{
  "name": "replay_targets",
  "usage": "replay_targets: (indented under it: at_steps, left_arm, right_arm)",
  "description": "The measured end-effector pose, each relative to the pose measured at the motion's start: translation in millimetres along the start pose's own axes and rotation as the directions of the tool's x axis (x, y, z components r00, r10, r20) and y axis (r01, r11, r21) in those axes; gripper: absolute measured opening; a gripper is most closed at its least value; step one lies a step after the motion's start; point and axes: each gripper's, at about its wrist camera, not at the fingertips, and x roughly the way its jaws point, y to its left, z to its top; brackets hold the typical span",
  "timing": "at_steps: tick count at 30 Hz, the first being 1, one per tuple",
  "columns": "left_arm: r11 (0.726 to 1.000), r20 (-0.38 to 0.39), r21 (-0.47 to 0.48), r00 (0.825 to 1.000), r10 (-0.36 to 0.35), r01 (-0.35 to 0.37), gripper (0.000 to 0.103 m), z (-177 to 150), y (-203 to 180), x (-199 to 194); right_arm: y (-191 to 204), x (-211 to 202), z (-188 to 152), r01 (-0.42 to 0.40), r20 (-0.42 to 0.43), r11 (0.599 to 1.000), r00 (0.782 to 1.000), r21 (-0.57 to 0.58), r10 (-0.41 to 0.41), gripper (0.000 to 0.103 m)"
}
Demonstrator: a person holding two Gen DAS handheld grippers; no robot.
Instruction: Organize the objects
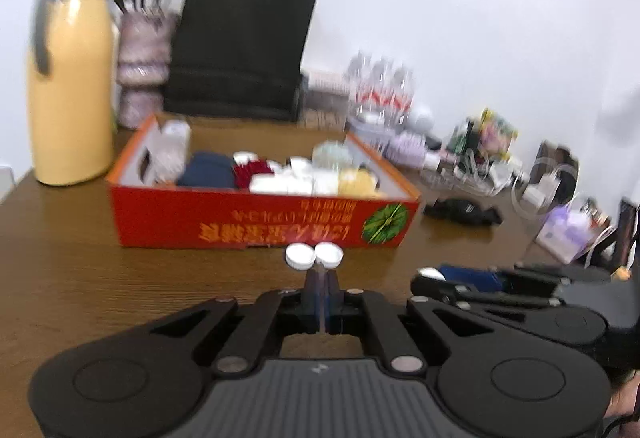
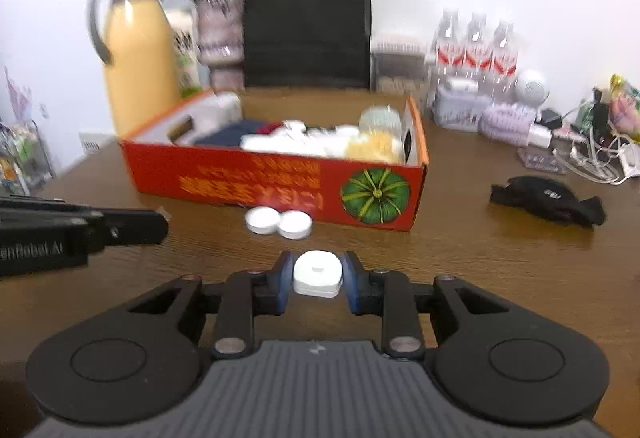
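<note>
left gripper [image 1: 320, 280] fingers pressed together; right gripper [image 2: 318, 274] clamped, fingers apart.

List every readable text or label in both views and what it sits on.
"enRobot AI" (start cut off): side of the left tongs.
Orange characters on the red cardboard box: upside down, too blurred.
Red labels on the clear water bottles: unreadable.
White mark on the black fabric pouch: too small.

Two low wrist views, both facing the red box [image 1: 256, 216] [image 2: 280, 178].
</note>
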Motion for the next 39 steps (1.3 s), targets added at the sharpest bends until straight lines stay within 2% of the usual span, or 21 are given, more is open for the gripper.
replay_targets:
  at_steps: [3,6,9,13,17,21,25,29,32,35,37,39]
  left_arm:
    - [1.000,0.071,-0.001,0.997,0.012,-0.012,0.001,0,-3,-46]
    - [1.000,0.118,-0.003,0.993,0.025,-0.025,0.001,-3,-6,-87]
    - [1.000,0.152,0.008,0.988,0.028,-0.030,0.001,-8,-9,-119]
    - [0.999,0.182,0.007,0.983,0.034,-0.036,0.001,-9,-12,-137]
    - [0.999,0.201,0.014,0.979,0.036,-0.040,0.001,-8,-13,-143]
    - [0.999,0.198,0.015,0.980,0.032,-0.035,0.001,-1,-6,-132]
    - [0.997,0.215,0.054,0.976,0.035,-0.047,0.001,22,2,-109]
    - [0.997,0.226,0.064,0.974,0.036,-0.052,0.001,65,20,-80]
    - [0.998,0.188,0.049,0.981,0.040,-0.050,0.001,101,37,-47]
    - [0.994,0.145,0.043,0.985,0.090,-0.097,0.001,127,53,-10]
    - [0.983,0.124,0.083,0.981,0.151,-0.162,0.001,133,62,15]
    - [0.976,0.087,0.094,0.979,0.187,-0.195,0.001,135,75,42]
  right_arm:
    - [9,-40,-6,-0.019,0.034,1.000,0.999,-0.006,0.019,0.027]
    - [18,-82,-11,-0.020,0.071,1.000,0.997,-0.020,0.021,0.027]
    - [25,-116,-14,-0.058,0.106,0.998,0.993,-0.012,0.059,0.027]
    - [37,-135,-14,-0.056,0.132,0.998,0.989,-0.040,0.061,0.027]
    - [41,-138,-13,-0.064,0.135,0.997,0.988,-0.046,0.070,0.027]
    - [38,-128,-8,-0.065,0.132,0.997,0.989,-0.040,0.069,0.027]
    - [32,-110,9,-0.080,0.133,0.996,0.988,-0.033,0.084,0.027]
    - [23,-79,47,-0.136,0.131,0.990,0.981,-0.036,0.140,0.027]
    - [23,-43,82,-0.194,0.109,0.980,0.974,-0.037,0.197,0.027]
    - [29,0,116,-0.239,0.061,0.971,0.969,-0.033,0.240,0.027]
    - [33,32,135,-0.268,0.020,0.963,0.963,-0.013,0.268,0.027]
    - [37,64,146,-0.279,-0.025,0.960,0.960,0.010,0.279,0.027]
